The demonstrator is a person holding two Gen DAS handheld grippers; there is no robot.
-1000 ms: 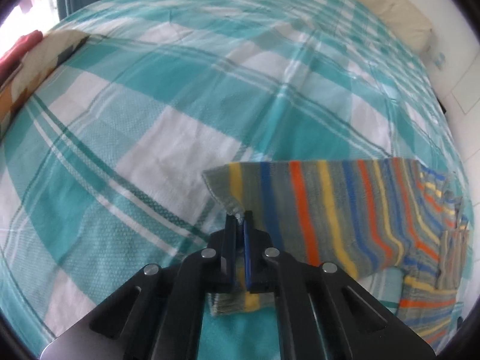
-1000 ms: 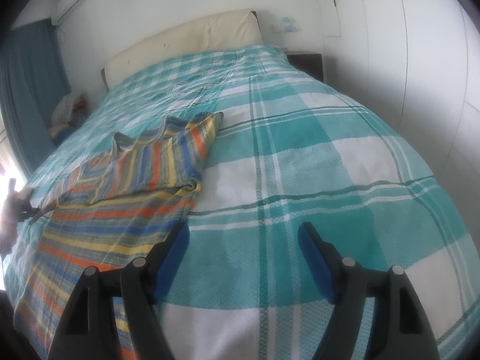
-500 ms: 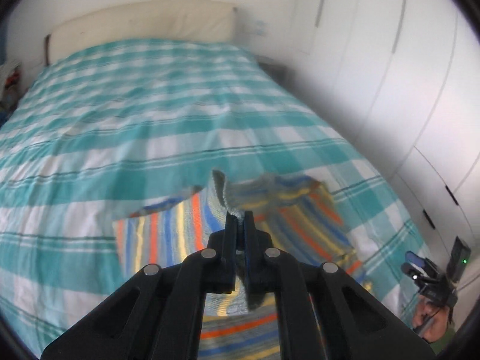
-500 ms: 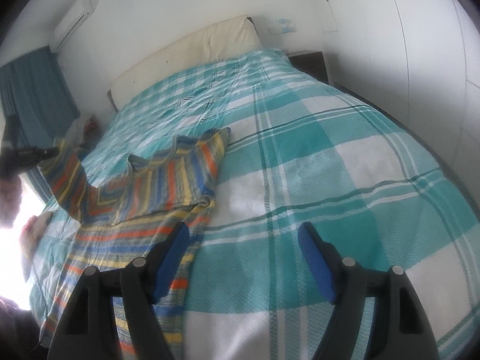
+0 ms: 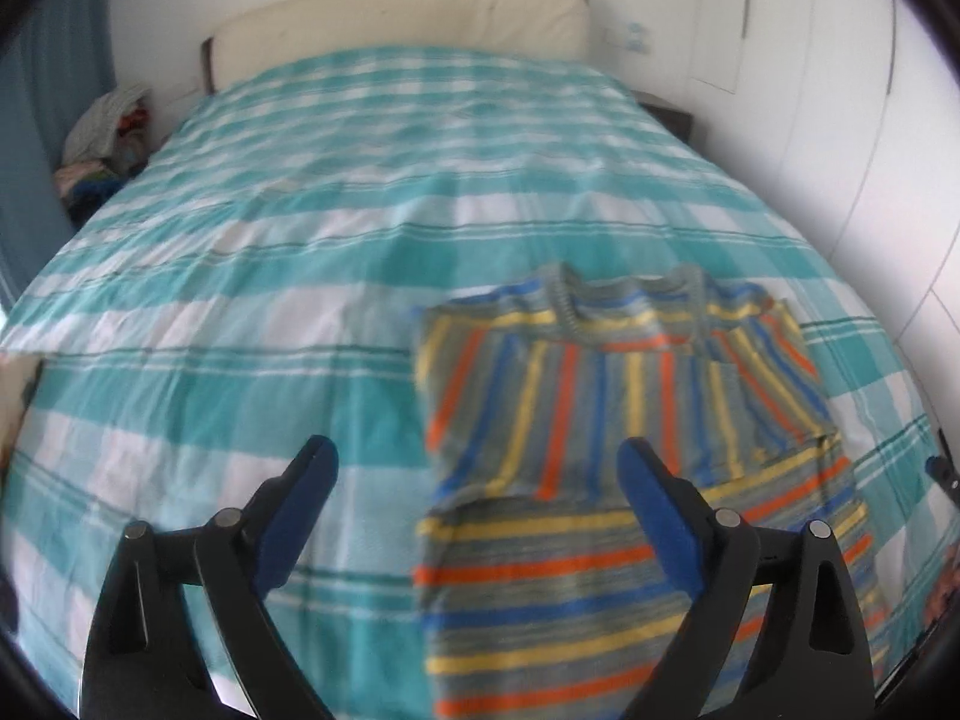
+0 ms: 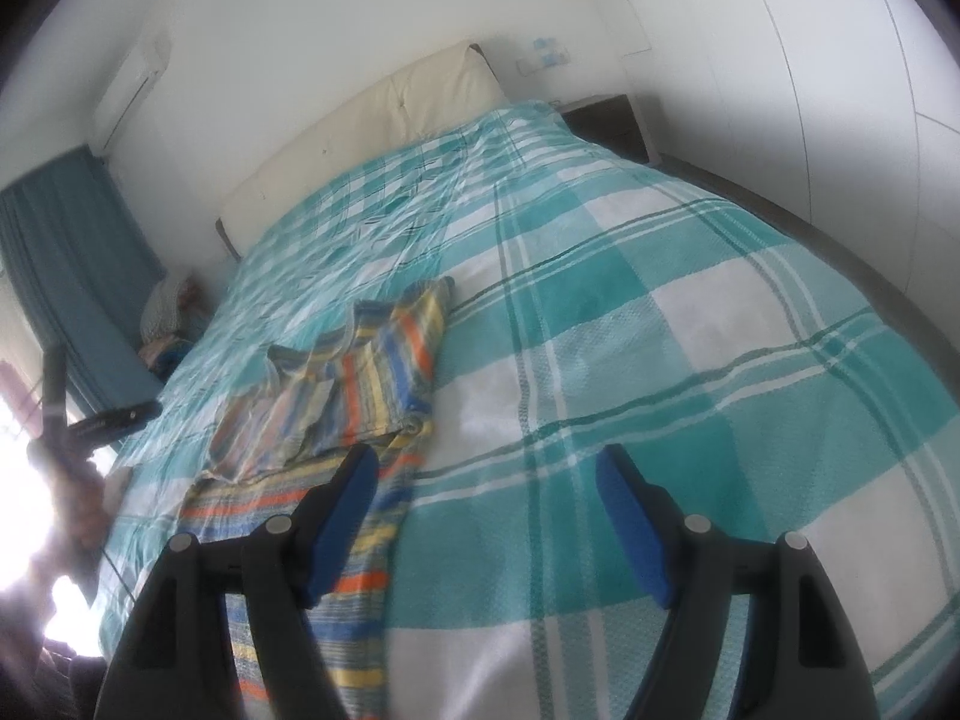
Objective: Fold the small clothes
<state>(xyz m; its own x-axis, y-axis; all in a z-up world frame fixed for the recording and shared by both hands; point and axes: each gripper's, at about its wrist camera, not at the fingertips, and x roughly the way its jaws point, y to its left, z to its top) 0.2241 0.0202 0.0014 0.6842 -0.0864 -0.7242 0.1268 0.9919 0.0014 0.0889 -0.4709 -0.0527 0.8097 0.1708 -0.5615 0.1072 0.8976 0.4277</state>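
1. The left gripper (image 5: 477,495) has its jaws opening, spread wide with nothing pinched; through the gap show the bedspread and the striped garment's left edge below.
2. The right gripper (image 6: 486,516) hangs with its jaws apart and empty, above the bedspread just right of the garment's lower part.
3. The striped garment (image 5: 606,414) lies flat on the bed (image 5: 336,252), near the foot edge and toward its right side, a panel doubled over its upper part, neckline toward the headboard (image 5: 396,18).
4. It looks a thin, light knit: soft, limp, likely to sag and slide on itself, not fragile. A pinch at a hem corner or along a fold edge should hold best; a grip in mid-cloth would bunch it.
5. Wide bare bedspread lies left of the garment and toward the headboard. The right edge runs close to the white cupboard wall (image 5: 870,120), so there is less room there.
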